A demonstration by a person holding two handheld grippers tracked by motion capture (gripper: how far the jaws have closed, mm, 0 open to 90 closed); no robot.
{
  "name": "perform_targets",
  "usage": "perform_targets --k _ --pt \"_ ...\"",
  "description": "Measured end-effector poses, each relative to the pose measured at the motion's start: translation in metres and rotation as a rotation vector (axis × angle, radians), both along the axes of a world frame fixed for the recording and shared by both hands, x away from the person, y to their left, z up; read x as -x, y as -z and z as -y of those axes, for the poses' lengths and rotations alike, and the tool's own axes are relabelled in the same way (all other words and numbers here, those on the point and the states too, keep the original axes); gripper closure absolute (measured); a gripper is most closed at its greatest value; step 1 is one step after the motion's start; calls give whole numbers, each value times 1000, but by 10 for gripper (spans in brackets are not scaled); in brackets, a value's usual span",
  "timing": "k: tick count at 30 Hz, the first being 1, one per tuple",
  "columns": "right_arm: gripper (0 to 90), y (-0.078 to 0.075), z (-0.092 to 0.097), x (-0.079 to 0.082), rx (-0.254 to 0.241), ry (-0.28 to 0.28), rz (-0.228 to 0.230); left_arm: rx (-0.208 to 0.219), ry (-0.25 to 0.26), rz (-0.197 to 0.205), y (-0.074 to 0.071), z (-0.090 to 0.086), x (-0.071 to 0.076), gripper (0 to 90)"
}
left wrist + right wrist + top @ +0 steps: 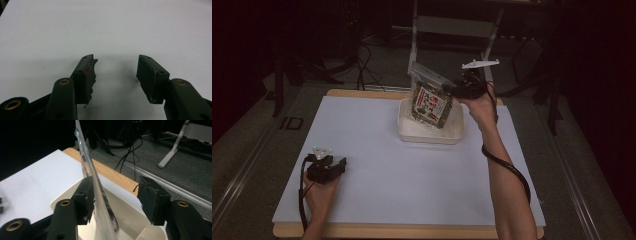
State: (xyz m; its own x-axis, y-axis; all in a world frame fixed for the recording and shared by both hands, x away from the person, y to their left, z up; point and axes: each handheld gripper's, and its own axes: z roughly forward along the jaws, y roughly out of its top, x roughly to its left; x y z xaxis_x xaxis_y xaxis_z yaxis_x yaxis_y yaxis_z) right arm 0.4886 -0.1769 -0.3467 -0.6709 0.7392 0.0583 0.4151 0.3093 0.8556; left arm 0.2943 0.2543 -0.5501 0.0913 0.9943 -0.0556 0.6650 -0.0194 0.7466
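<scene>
A clear bag (430, 99) with dark green speckled contents and a white and red label hangs over a cream tub (430, 133) on a white sheet (412, 170) covering a light wood table (362, 93), between black grippers (343, 164) (448, 89).

The left tool (328, 169) sits low at the near left of the bench (377, 150), gripped by the left hand (319, 196), whose forearm enters from the bottom edge. In the left gripper view its two black jaws stand well apart with nothing between them. The right arm (507, 190) stretches forward and up, the right hand (482, 107) raising the right tool (467, 89) above the far side. In the right gripper view its jaws are spread wide, one jaw touching a clear packet (100, 202).
</scene>
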Motion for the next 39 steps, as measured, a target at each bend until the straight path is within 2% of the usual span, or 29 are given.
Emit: perform_targets --k 2,9,15,19,29,39 --pt "438 -1 2 0 -7 6 0 0 0 0 0 0 0 485" --pt "374 -3 19 8 -83 17 8 -2 1 0 0 0 0 484" --pt "347 -1 26 11 -87 9 3 -3 -1 -1 0 0 0 484" --pt "346 -1 30 11 -75 25 10 0 0 -2 0 0 0 484" --pt "334 -1 49 16 -94 57 25 -4 -1 -2 0 1 0 483" --pt "334 -2 51 20 -81 48 41 -1 -2 1 0 0 0 483"
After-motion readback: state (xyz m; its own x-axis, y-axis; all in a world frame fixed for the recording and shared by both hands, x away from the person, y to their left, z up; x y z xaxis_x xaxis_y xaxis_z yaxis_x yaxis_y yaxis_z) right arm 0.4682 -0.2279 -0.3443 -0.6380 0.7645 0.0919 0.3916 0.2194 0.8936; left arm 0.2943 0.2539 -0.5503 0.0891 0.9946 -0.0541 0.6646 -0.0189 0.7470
